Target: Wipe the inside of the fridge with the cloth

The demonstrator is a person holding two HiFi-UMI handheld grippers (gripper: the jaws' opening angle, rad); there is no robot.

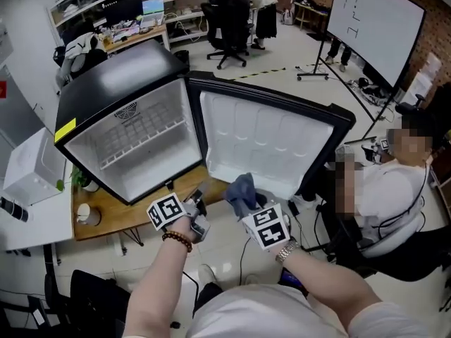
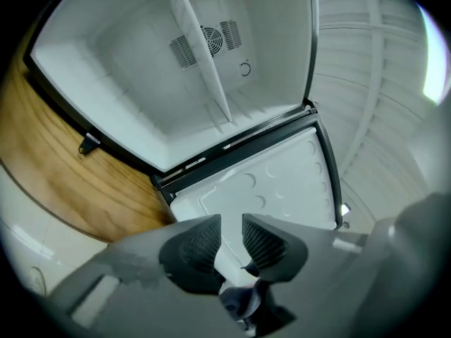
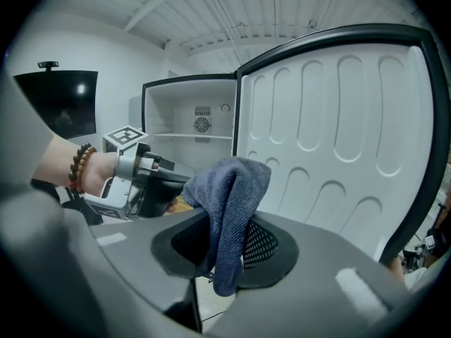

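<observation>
The black mini fridge (image 1: 134, 139) stands on a wooden table with its door (image 1: 275, 143) swung wide to the right, showing a white, empty inside with one wire shelf. In the right gripper view a dark blue cloth (image 3: 229, 189) hangs folded between the pads of my right gripper (image 3: 225, 227), which is shut on it just in front of the door's inner lining (image 3: 338, 139). In the head view the cloth (image 1: 242, 191) is at the door's lower edge. My left gripper (image 2: 230, 229) is beside it at the left, with a narrow gap between its pads and nothing in it.
The wooden table (image 1: 106, 217) carries the fridge and a white cup (image 1: 84, 213). A white box (image 1: 28, 171) stands at the left. A seated person (image 1: 394, 189) is close on the right, beyond the door. Office chairs, desks and a whiteboard (image 1: 377, 23) fill the back.
</observation>
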